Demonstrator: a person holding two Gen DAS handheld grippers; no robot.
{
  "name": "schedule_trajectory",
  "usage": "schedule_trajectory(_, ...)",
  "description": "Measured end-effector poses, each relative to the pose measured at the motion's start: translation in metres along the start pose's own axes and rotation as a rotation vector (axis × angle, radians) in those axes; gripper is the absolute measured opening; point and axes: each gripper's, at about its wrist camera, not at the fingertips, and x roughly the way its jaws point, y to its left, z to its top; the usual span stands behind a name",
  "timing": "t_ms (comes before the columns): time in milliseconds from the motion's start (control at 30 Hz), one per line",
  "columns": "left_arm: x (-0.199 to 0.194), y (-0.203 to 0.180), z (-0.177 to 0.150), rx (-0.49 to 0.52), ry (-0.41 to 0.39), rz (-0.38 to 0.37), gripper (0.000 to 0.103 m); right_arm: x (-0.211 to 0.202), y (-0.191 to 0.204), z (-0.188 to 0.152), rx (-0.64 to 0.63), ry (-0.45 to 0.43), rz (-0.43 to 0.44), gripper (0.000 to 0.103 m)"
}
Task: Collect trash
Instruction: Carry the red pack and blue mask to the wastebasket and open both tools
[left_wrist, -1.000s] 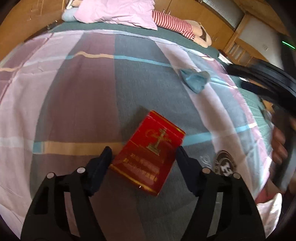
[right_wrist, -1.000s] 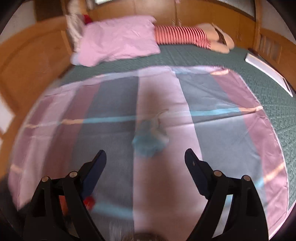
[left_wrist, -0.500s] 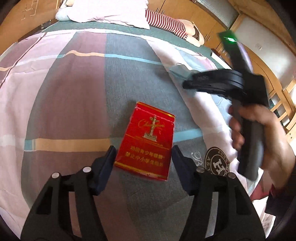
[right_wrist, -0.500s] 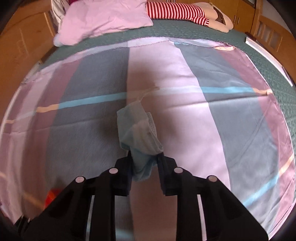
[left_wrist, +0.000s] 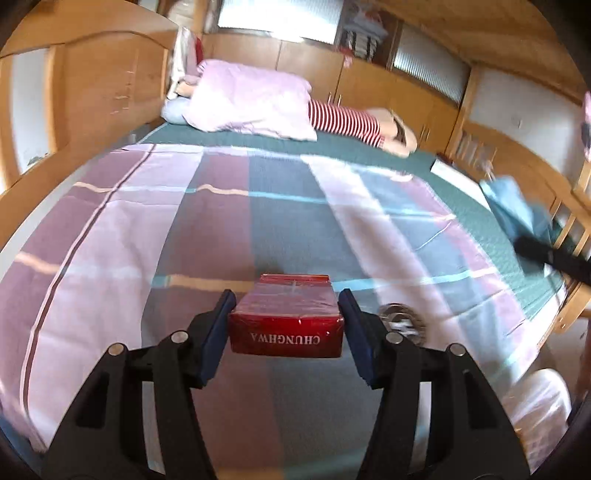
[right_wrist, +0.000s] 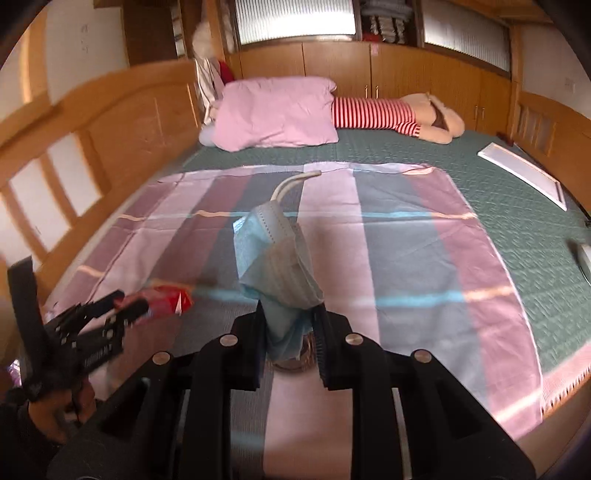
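- Left wrist view: the left tool (left_wrist: 283, 312) is seen closed on a red cigarette pack (left_wrist: 286, 321), whose sides are pressed by the blue pads (left_wrist: 218, 334); the jaws have just been closing further, with the pack between them.
- The pack is held clear above the striped sheet (left_wrist: 184, 236) that is spread over the bed (left_wrist: 369, 149), its end marked CHUNGHWA turned toward the camera.
- At the right edge of that view, a blue face mask (left_wrist: 517, 210) is shown, blurred, at the tip of the right tool.
- Right wrist view: the right tool (right_wrist: 288, 332) is seen narrowed on the mask (right_wrist: 275, 266), which is pinched at its lower end and stands up between the fingers, its white ear loop (right_wrist: 291, 182) arching from the top.
- The mask is carried above the sheet (right_wrist: 406, 240), not resting on it.
- At the lower left of that view, the left tool (right_wrist: 147, 304) with the red pack (right_wrist: 168, 297) is visible, gripped by a hand (right_wrist: 48, 410).
- A pink pillow (right_wrist: 277, 114) and a striped stuffed toy (right_wrist: 391, 116) are laid at the head of the bed.
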Motion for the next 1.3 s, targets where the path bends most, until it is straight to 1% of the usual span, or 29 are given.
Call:
schedule_trajectory(100,-0.043,-0.024,-0.009,0.003,-0.05,-0.034,0.058,-0.047,-0.007,-0.026,0.013,-0.039,-0.007,0.023)
schedule_trajectory(167,-0.073,-0.045,-0.011,0.033,-0.081,-0.069,0.058,-0.074,-0.01,-0.042,0.005,-0.066,-0.018,0.023)
schedule_trajectory(233,-0.1,-0.067,-0.015,0.089,-0.111,-0.098,0.058,-0.102,-0.011,-0.059,0.0,-0.086,-0.041,0.023)
schedule_trajectory(300,-0.122,-0.085,-0.019,0.123,-0.124,-0.133,0.058,-0.124,-0.015,-0.074,0.009,-0.1,-0.051,0.023)
schedule_trajectory(433,-0.153,-0.114,-0.03,0.171,-0.13,-0.192,0.058,-0.156,-0.027,-0.097,0.052,-0.115,-0.057,0.023)
schedule_trajectory(567,-0.178,-0.143,-0.043,0.232,-0.135,-0.23,0.058,-0.176,-0.037,-0.115,0.083,-0.1,-0.046,0.023)
schedule_trajectory(733,-0.204,-0.173,-0.061,0.294,-0.151,-0.269,0.058,-0.195,-0.039,-0.134,0.095,-0.086,-0.029,0.023)
schedule_trajectory(867,-0.209,-0.193,-0.071,0.336,-0.148,-0.299,0.058,-0.194,-0.046,-0.145,0.103,-0.047,-0.035,0.023)
schedule_trajectory(967,-0.209,-0.2,-0.079,0.346,-0.139,-0.307,0.058,-0.182,-0.053,-0.155,0.139,0.021,-0.018,0.023)
schedule_trajectory(1033,-0.208,-0.202,-0.085,0.345,-0.123,-0.314,0.058,-0.172,-0.059,-0.164,0.16,0.093,-0.003,0.034)
schedule_trajectory(1067,-0.206,-0.202,-0.086,0.344,-0.115,-0.316,0.058,-0.17,-0.061,-0.168,0.177,0.112,-0.004,0.046)
schedule_trajectory(1100,-0.205,-0.202,-0.088,0.343,-0.107,-0.319,0.058,-0.17,-0.066,-0.171,0.215,0.121,-0.012,0.053)
schedule_trajectory(1167,-0.199,-0.202,-0.091,0.337,-0.086,-0.331,0.058,-0.179,-0.075,-0.171,0.27,0.087,0.001,0.058)
schedule_trajectory(1200,-0.197,-0.202,-0.093,0.336,-0.074,-0.338,0.058,-0.186,-0.08,-0.168,0.304,0.051,0.006,0.06)
schedule_trajectory(1300,-0.188,-0.206,-0.098,0.34,-0.042,-0.366,0.058,-0.212,-0.09,-0.156,0.36,-0.07,-0.036,0.066)
